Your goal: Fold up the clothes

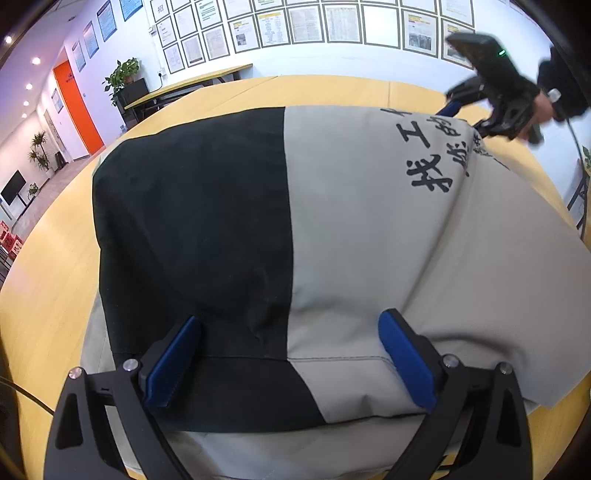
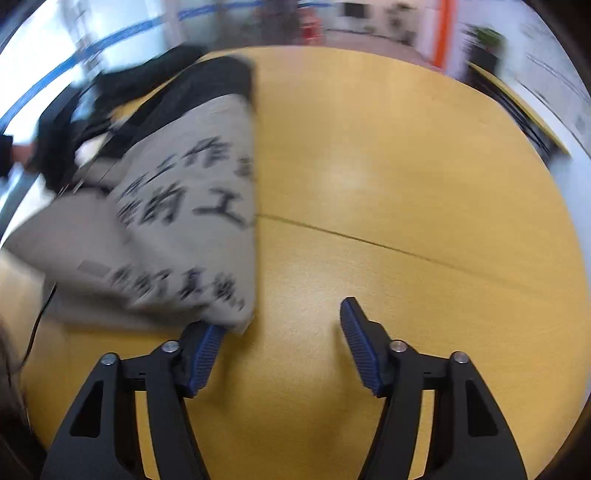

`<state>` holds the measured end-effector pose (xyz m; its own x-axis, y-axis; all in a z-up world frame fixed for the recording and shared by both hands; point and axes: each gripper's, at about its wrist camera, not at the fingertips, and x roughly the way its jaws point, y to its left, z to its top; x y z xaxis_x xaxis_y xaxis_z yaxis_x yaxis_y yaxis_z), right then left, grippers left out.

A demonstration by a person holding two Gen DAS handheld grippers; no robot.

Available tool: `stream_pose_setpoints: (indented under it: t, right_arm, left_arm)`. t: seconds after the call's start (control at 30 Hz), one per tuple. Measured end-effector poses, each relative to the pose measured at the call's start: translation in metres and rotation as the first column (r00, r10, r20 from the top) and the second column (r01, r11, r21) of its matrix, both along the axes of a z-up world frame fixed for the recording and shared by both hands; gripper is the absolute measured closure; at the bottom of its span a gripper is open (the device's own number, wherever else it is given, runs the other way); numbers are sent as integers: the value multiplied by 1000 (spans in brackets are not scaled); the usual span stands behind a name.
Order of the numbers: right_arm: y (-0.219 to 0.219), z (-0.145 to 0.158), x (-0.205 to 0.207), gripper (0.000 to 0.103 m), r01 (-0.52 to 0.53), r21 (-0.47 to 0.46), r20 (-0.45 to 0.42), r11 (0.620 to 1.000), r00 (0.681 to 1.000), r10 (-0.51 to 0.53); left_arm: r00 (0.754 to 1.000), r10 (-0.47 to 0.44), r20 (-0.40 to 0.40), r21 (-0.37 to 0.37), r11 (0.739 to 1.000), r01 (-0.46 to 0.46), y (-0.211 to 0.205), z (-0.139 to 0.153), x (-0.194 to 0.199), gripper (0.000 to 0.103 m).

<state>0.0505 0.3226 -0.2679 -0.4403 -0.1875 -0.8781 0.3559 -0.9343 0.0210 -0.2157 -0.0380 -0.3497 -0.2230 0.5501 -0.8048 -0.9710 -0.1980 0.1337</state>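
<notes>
Clearly your one garment (image 1: pixel 332 229), a black and grey piece with black printed characters, lay folded on the yellow table (image 1: pixel 51 295), and everything else sat around it. Your left gripper (image 1: pixel 290 363) hung over the garment's near edge with its two blue pads (image 1: pixel 406 365) spread wide, the cloth beneath them but not pinched; the jaws were released. Your right gripper (image 2: pixel 284 345) stood at the garment's far corner, by the printed characters. Its jaws were also apart, gripping nothing: bare table (image 2: pixel 406 184) lay between them, and only the left pad (image 2: pixel 205 354) sat at the cloth (image 2: pixel 192 206) edge, where blur hid whether it touched. From the left wrist view that gripper (image 1: pixel 491 107) and your hand (image 1: pixel 546 105) partly covered the garment's far corner.

Beyond the garment a second table (image 1: pixel 192 83) stood against the wall, under rows of framed papers (image 1: pixel 306 24). To its left were a potted plant (image 1: pixel 123 75) on a black stand, an orange door (image 1: pixel 77 107), and further along two more plants (image 1: pixel 40 151) and one dark screen (image 1: pixel 13 188). A seam (image 2: pixel 406 253) crossed the table right of the garment.
</notes>
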Motion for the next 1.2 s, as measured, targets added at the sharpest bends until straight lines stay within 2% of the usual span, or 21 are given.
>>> stream_pose_setpoints:
  t: [0.1,0.13,0.2,0.23,0.27,0.3,0.4,0.5,0.57,0.6,0.63,0.67,0.77,0.87,0.93,1.1,1.2]
  right_arm:
    - [-4,49,9,49,-222,7,-6,975,975,222]
    - [-14,61,6,49,-299,-3,-23,954,954,299]
    - [-43,75,-1,55,-476,31,-46,879,878,477]
    - [-57,68,-6,60,-554,94,-32,827,829,558]
    - [-62,53,-17,77,-595,118,10,795,801,598]
    - [-63,37,-28,87,-614,112,63,781,789,611]
    - [-54,-3,-45,85,-684,61,158,727,726,669]
    - [-43,-15,-57,84,-692,-45,180,720,704,687]
    - [-37,-17,-61,84,-685,-105,177,721,701,691]
    - [-34,-18,-61,84,-679,-126,173,723,703,690]
    - [-31,-19,-61,84,-668,-146,166,730,711,683]
    - [-28,-20,-60,84,-648,-172,158,742,725,670]
    - [-20,-22,-53,84,-588,-219,141,778,770,622]
    - [-18,-23,-30,84,-531,-260,142,807,805,576]
    - [-21,-24,-4,84,-492,-292,163,820,820,549]
    - [-19,-24,51,84,-338,-343,207,876,883,422]
    - [-21,-19,63,87,-279,-360,247,890,892,379]
  left_arm:
    - [1000,-7,-8,-7,1000,7,0,1,1,2]
    - [1000,-10,-11,-9,1000,10,1,1,2,2]
    - [1000,-16,-18,-13,1000,16,1,2,2,2]
    - [1000,-13,-16,-12,1000,13,1,2,2,2]
    - [1000,-9,-14,-11,1000,9,0,2,2,2]
    - [1000,-4,-12,-11,1000,4,-1,2,3,2]
    - [1000,-2,-20,-14,1000,2,-2,4,3,2]
    - [999,16,-29,-23,1000,-16,-2,7,4,2]
    - [998,21,-64,-46,999,-24,-1,14,13,5]
    - [995,12,-94,-63,998,-18,0,20,21,13]
    - [992,1,-126,-71,997,-10,0,28,33,17]
    - [987,-5,-158,-57,998,-4,-2,41,48,19]
    - [990,-31,-137,36,999,36,-5,71,88,18]
    - [987,-128,-96,-25,992,126,-6,59,132,18]
    - [989,-138,-58,-65,989,134,-8,46,150,19]
    - [993,-119,-13,-97,988,117,-19,32,170,19]
    - [992,-122,-10,-112,986,120,-24,19,172,19]
